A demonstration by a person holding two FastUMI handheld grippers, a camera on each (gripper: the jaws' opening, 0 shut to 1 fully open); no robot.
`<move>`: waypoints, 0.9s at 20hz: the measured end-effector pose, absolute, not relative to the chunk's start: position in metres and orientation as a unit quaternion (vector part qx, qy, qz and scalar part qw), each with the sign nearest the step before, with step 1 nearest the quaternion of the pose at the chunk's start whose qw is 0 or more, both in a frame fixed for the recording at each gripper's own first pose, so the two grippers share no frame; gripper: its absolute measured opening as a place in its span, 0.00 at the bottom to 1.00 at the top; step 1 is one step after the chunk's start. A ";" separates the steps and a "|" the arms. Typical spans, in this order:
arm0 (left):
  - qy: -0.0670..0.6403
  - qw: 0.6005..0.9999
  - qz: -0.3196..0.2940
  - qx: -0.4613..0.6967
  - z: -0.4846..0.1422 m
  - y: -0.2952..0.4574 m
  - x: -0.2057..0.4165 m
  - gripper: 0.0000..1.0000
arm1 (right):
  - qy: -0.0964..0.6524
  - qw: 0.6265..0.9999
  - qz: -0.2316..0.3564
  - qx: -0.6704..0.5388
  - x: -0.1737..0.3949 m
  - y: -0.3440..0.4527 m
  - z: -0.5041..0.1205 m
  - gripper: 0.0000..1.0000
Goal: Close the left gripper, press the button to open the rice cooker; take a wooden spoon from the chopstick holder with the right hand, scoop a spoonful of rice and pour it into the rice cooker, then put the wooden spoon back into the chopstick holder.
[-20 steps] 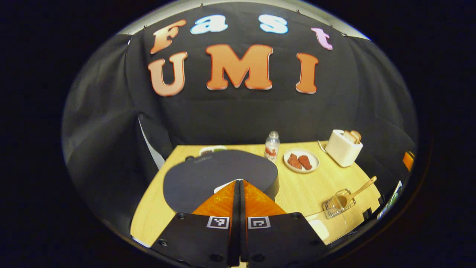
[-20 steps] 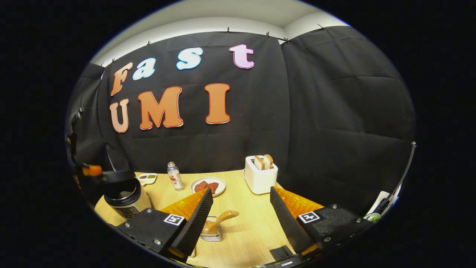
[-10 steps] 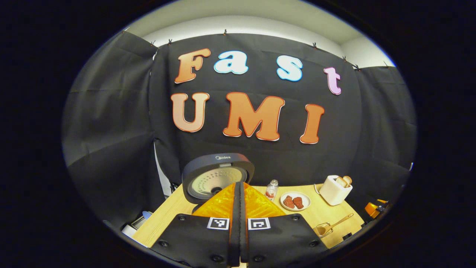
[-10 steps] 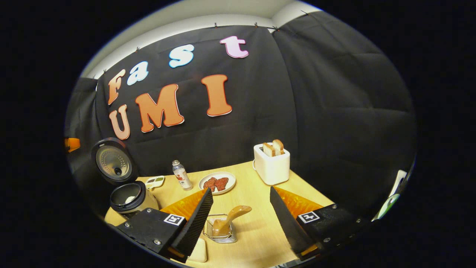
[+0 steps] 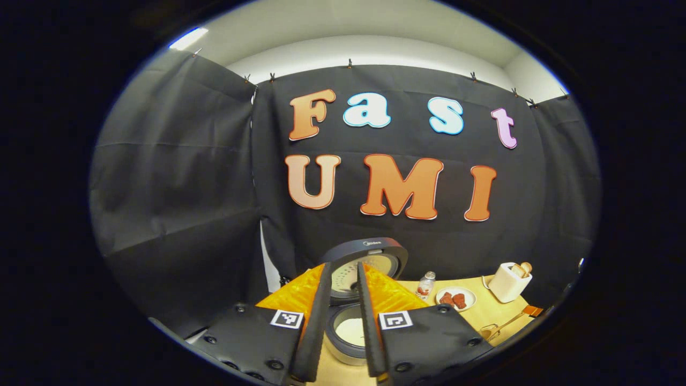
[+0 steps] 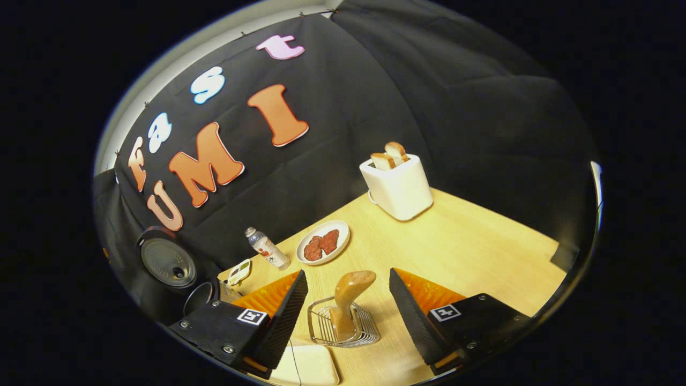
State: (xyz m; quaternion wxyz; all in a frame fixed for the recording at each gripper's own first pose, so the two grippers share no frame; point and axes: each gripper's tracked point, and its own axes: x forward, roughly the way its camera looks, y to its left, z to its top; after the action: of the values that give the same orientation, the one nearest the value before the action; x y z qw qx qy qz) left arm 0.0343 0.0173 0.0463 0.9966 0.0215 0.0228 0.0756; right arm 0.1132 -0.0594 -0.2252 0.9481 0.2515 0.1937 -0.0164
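The rice cooker (image 5: 351, 300) stood open on the surface (image 6: 461, 246), and the left gripper (image 5: 343, 332) hung above it with its jaws slightly apart. The wooden spoon (image 6: 348, 297) stood in the chopstick holder (image 6: 343, 324), its handle leaning up and away, directly ahead between the right gripper's (image 6: 345, 316) wide-apart jaws. The right gripper was therefore the nearer one.
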 end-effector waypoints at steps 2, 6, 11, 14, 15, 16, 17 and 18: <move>0.031 0.997 0.075 0.012 0.042 0.021 0.029 0.75 | 0.207 0.939 -0.014 0.274 0.114 -0.050 -0.239 0.95; 0.036 0.995 0.091 0.008 0.037 0.040 0.020 0.98 | 0.227 0.925 -0.009 0.303 0.118 -0.037 -0.259 0.81; 0.044 0.994 0.102 0.009 0.030 0.051 0.019 0.98 | 0.225 0.921 0.003 0.319 0.128 -0.030 -0.255 0.46; 0.048 0.993 0.104 0.001 0.022 0.055 0.016 0.99 | 0.229 0.927 0.000 0.298 0.131 -0.030 -0.259 0.16; 0.050 0.993 0.106 0.002 0.019 0.057 0.015 0.99 | 0.231 0.927 -0.007 0.294 0.130 -0.031 -0.257 0.13; 0.052 0.993 0.107 0.003 0.017 0.059 0.013 0.98 | 0.230 0.929 -0.009 0.289 0.131 -0.031 -0.254 0.07; 0.054 0.993 0.109 0.003 0.015 0.062 0.012 0.98 | 0.230 0.932 -0.006 0.281 0.131 -0.029 -0.251 0.04; 0.054 0.993 0.109 0.001 0.015 0.064 0.013 0.99 | 0.230 0.934 -0.004 0.273 0.131 -0.028 -0.247 0.01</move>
State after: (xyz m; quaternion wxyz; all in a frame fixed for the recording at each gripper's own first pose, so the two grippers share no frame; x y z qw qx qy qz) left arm 0.0128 0.0638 0.0147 0.9926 0.0014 0.0544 0.1087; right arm 0.1306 -0.0280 -0.2467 0.9343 0.2728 0.2296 -0.0038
